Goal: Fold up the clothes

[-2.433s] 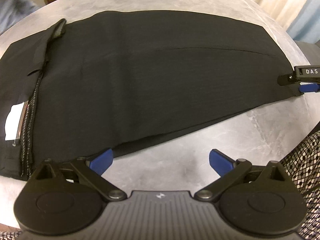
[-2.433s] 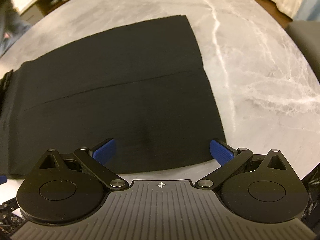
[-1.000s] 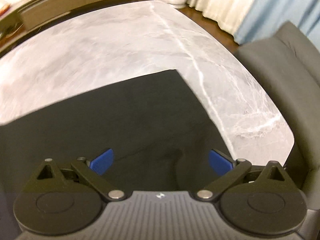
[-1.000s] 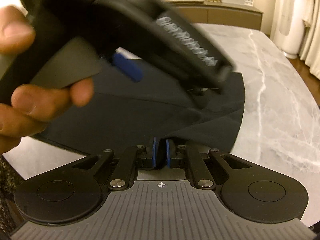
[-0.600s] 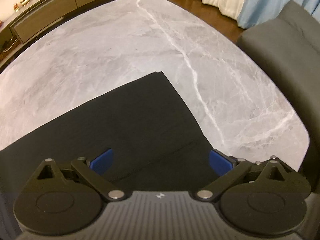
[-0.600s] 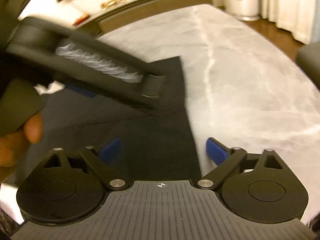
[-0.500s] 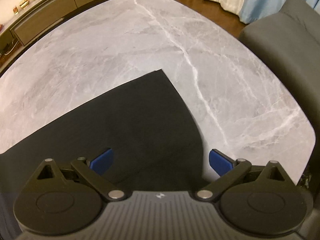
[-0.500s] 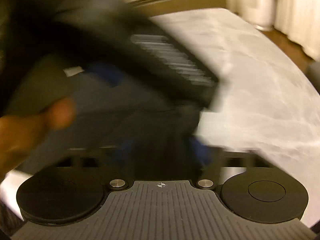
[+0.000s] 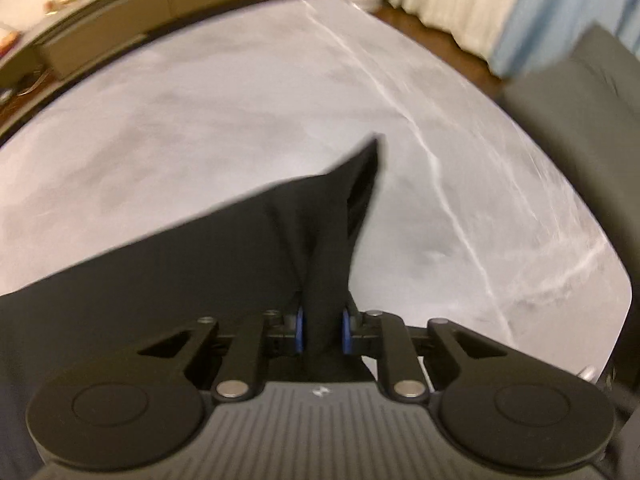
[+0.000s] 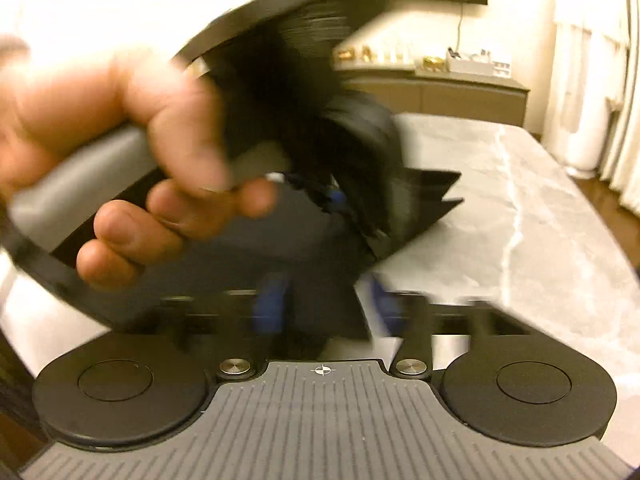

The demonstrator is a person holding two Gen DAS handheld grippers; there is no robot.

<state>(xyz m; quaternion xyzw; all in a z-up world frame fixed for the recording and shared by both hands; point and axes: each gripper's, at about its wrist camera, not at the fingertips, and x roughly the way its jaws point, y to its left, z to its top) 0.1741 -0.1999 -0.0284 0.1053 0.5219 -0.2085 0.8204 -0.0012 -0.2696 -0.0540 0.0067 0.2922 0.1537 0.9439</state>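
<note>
A: Left side first. What changed?

B: Left gripper (image 9: 323, 334) has just been closing, and a bunched ridge of the black trousers (image 9: 200, 280) now sits between its blue pads (image 9: 299, 332), pinched narrow. Half a second back those jaws stood wide over flat cloth. Now the hem corner peaks toward frame centre, lifted off the grey marble table (image 9: 200, 100).

A: Rest of the garment?

B: Spread across the lower left of the left wrist view, flat on the table. Chair at the right edge is clear of it.

A: Right side?

B: Right gripper (image 10: 326, 312) has just been opening. Blurred, but its pads (image 10: 272, 308) stand apart with dark cloth between them, not pressed. Upper left of that view, a hand (image 10: 132, 152) carries the left gripper over the trouser end.

A: Meaning?

B: My reading: a handover. Right lets the hem go, left takes it. Next likely a carry toward the waistband for a fold. The small pinch could slip.
</note>
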